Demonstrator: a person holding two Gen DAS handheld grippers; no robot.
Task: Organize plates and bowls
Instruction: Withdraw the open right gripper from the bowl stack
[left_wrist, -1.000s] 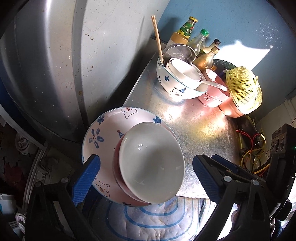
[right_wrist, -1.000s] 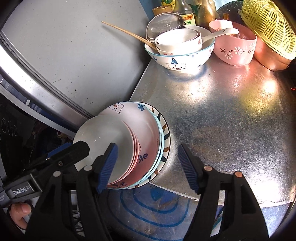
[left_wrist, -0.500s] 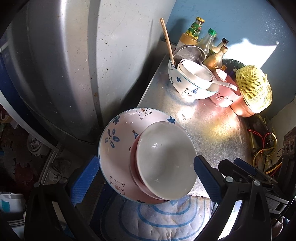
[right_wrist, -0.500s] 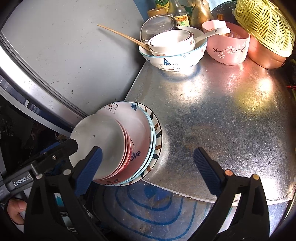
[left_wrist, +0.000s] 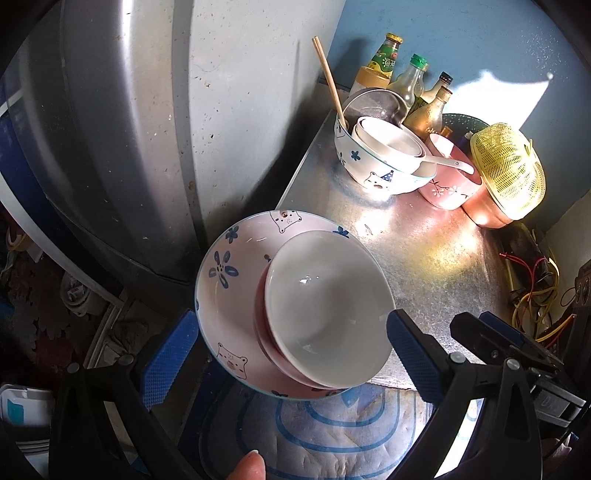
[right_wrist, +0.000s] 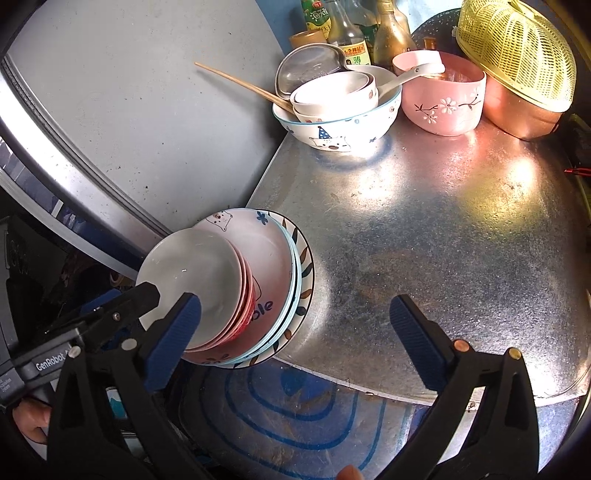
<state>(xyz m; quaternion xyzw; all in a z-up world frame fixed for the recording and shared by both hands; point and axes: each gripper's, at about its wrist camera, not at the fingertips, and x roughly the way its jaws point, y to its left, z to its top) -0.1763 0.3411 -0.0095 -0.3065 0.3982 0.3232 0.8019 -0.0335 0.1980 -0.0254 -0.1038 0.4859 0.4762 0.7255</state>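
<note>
A stack of dishes sits at the near left corner of the metal counter (right_wrist: 461, 229): a white bowl (left_wrist: 325, 306) on pink dishes, a pink bear plate (left_wrist: 229, 280) and a leaf-rimmed plate (right_wrist: 304, 273). The stack overhangs the counter edge. My left gripper (left_wrist: 291, 363) is open, its fingers either side of the stack. My right gripper (right_wrist: 295, 339) is open, wide apart, beside the stack (right_wrist: 236, 288). At the back, a bear-print bowl (right_wrist: 343, 122) holds white bowls, chopsticks and a spoon, next to a pink flower bowl (right_wrist: 443, 99).
Sauce bottles (left_wrist: 413, 85) line the blue back wall. A yellow mesh basket (right_wrist: 517, 48) sits on a copper pot at the back right. A grey curved panel (left_wrist: 147, 129) rises on the left. A blue-ringed mat (right_wrist: 303, 417) lies below. Wires (left_wrist: 535, 280) lie at right.
Both grippers have drawn back and slightly left from the stack. The right gripper's fingers opened wider. The stack stayed in place.
</note>
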